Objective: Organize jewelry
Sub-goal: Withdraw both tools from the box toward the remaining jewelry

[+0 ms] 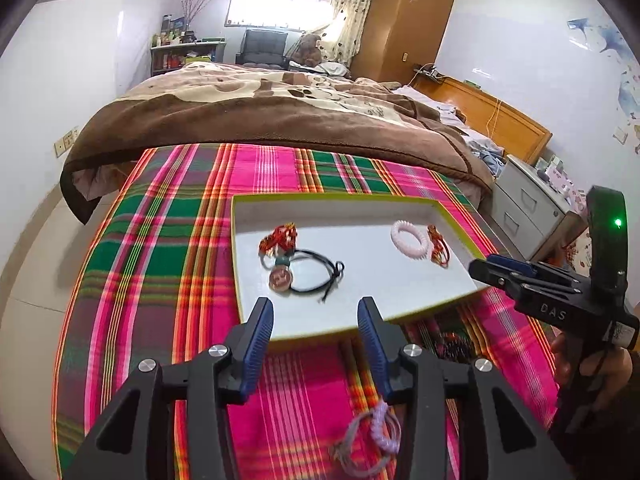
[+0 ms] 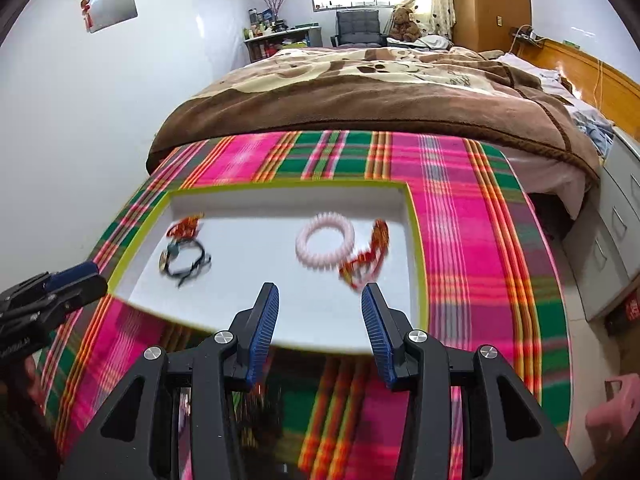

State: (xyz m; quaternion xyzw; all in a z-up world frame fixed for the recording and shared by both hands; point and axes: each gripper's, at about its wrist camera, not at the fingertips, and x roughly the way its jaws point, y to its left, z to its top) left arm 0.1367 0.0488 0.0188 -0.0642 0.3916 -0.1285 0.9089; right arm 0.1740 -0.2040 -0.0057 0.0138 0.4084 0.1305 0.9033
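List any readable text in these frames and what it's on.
"DAS": on the black body of the right gripper, seen from the left wrist view.
Blanket: script lettering, too blurred to read.
Round pendant in the tray: pattern or characters, too small to read.
Left gripper body: markings blurred, unreadable.
Nothing else legible.

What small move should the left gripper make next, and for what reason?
Probably lower the open left gripper onto the lilac braided cord bracelet lying on the plaid cloth just under it. The white tray with a green rim already holds four pieces; this one is outside.
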